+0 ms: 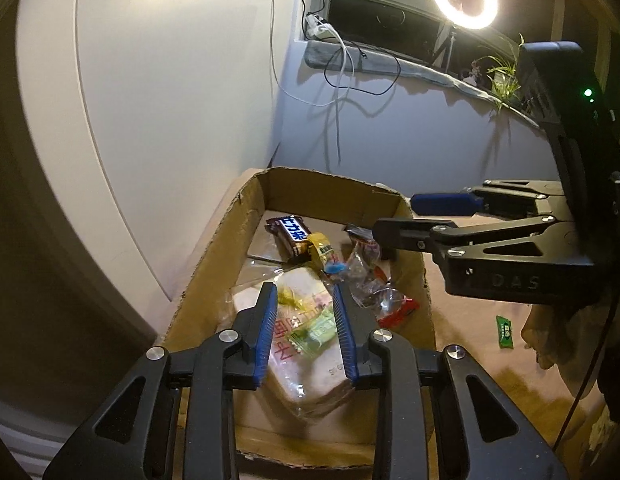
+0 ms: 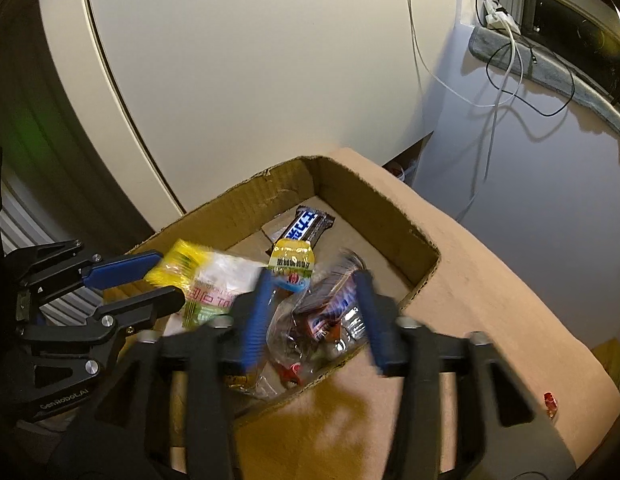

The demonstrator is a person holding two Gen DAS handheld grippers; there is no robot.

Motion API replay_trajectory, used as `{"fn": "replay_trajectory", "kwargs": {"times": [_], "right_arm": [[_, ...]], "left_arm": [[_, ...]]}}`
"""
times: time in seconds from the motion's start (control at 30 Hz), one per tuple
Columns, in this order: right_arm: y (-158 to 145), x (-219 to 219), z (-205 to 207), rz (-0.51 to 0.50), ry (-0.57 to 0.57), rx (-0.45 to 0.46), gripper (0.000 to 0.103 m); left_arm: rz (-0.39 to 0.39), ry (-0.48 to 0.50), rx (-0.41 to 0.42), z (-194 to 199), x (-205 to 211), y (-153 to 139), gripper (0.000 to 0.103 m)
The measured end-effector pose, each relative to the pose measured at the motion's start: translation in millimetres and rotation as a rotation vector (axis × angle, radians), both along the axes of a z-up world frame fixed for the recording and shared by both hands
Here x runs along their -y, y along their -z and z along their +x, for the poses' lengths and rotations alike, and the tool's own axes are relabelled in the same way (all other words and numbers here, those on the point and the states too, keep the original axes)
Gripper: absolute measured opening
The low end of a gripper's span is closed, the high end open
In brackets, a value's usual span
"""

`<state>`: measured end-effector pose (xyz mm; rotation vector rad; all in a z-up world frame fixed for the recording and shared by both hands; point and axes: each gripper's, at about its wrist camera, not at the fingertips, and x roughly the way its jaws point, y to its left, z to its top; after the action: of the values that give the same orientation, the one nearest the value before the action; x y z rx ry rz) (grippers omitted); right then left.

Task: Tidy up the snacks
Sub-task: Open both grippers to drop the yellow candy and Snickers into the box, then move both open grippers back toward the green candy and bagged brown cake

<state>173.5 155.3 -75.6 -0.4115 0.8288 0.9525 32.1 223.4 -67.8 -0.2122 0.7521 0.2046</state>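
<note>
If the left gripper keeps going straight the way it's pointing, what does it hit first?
Most likely the clear-wrapped bread pack lying in the cardboard box: it sits right between and beyond the left gripper fingers. Depth is hard to judge through the fisheye.

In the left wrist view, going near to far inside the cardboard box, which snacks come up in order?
Large white bread pack → small yellow packet → brown chocolate bar, nearest the box's far wall.
</note>
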Motion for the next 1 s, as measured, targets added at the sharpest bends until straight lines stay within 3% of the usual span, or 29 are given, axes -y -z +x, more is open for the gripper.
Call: {"fn": "replay_trajectory", "kwargs": {"times": [0.07,0.5,1.0], "right_arm": [[-2,0,0,0.004,0.002,0.001,0.056],[-8,25,0,-0.02,0.034,0.013,0.057],[-12,137,16,-0.091,0.195,0.004,0.057]], "left_arm": [[-0.001,-0.001,-0.006,0,0,1,0.032],[0.04,0.038,-0.041,1,15,-5,0.038],[0.049,0.184,-0.037,13,85,-9,0.038]]}}
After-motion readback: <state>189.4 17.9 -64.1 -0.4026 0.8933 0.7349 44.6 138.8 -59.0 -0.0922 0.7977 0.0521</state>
